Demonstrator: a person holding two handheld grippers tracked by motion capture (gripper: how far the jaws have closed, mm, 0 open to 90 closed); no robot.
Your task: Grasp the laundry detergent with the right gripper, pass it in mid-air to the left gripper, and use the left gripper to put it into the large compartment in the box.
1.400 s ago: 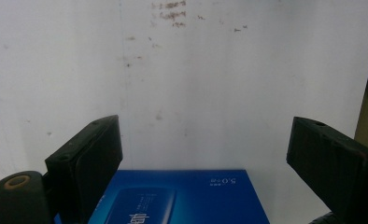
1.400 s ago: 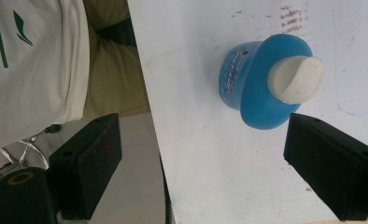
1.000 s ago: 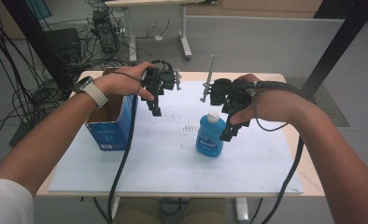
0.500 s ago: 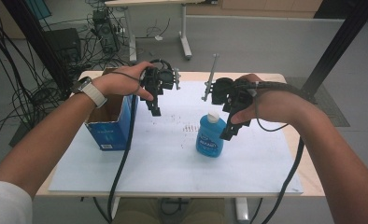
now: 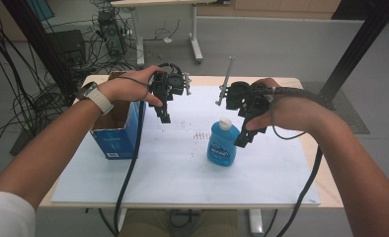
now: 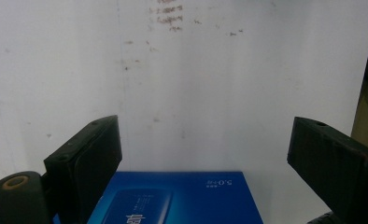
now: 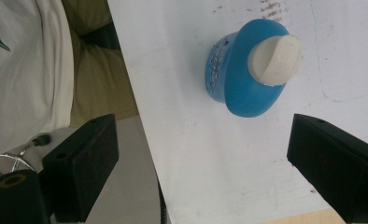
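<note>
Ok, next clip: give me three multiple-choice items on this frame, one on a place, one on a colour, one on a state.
1. Where does the bottle stand?
A. inside the box
B. on the white sheet, below the right gripper
C. on the floor

2. What colour is the bottle's cap?
A. white
B. red
C. black

3. How are the left gripper's jaws?
A. shut on the box
B. shut on the bottle
C. open, nothing between them

Answers: 1 B, the high view shows it upright on the sheet, just under the right gripper. 2 A, the right gripper view shows a white cap on the blue body. 3 C, the left gripper view shows its jaws wide apart over bare sheet, the box only at the bottom edge.
</note>
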